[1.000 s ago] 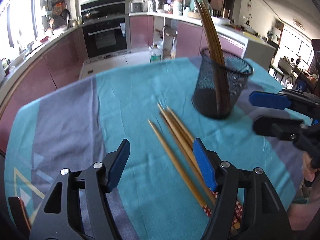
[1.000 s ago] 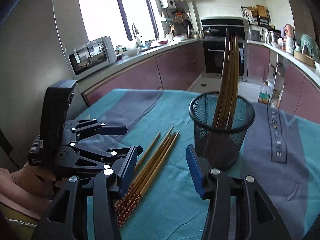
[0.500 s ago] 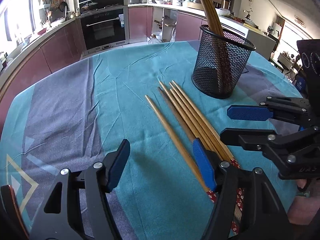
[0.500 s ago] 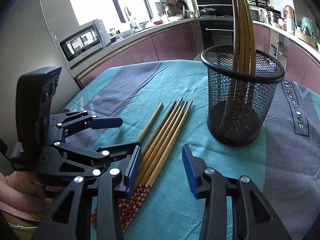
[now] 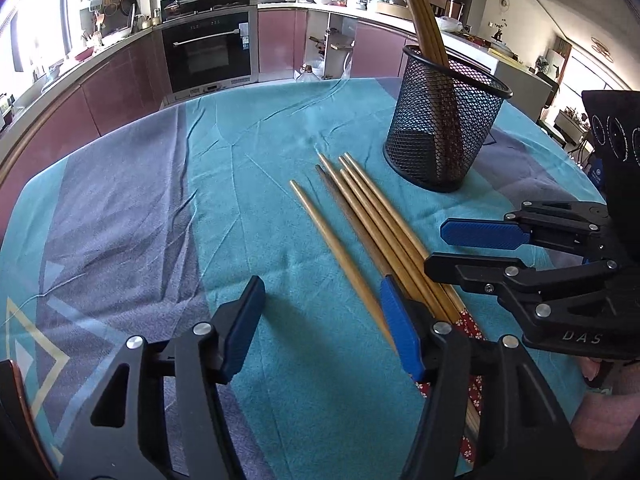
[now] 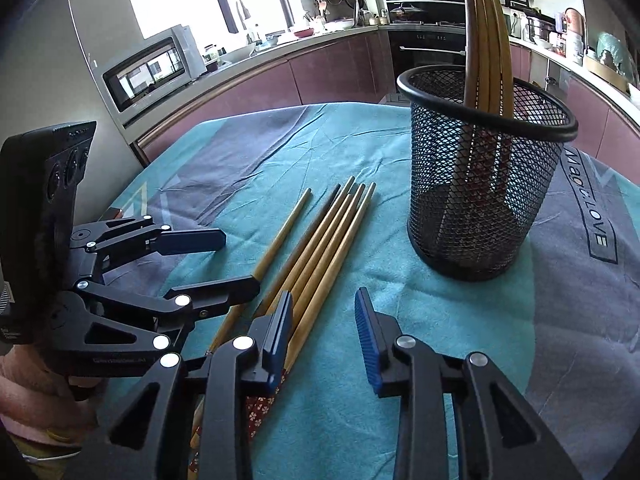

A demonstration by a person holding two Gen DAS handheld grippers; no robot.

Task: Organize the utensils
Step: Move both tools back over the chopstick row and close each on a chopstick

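Note:
Several wooden chopsticks lie side by side on the teal cloth, their red patterned ends toward me. More chopsticks stand in a black mesh cup behind them. My left gripper hangs low over the near ends. Its jaws are closing, and the lone left chopstick runs between them beside the right finger, not pressed. My right gripper comes in from the other side with its jaws also closing. Its left finger sits over the bundle, and the outermost chopstick lies loose between the pads.
A teal and grey tablecloth covers the round table, whose far edge drops to the kitchen floor. Purple cabinets, an oven and a microwave stand beyond. A hand holds the left gripper.
Both grippers have sunk toward the chopsticks, which now look larger and closer. The right jaws have narrowed clearly and the left jaws slightly. The right gripper has drawn nearer the bundle.

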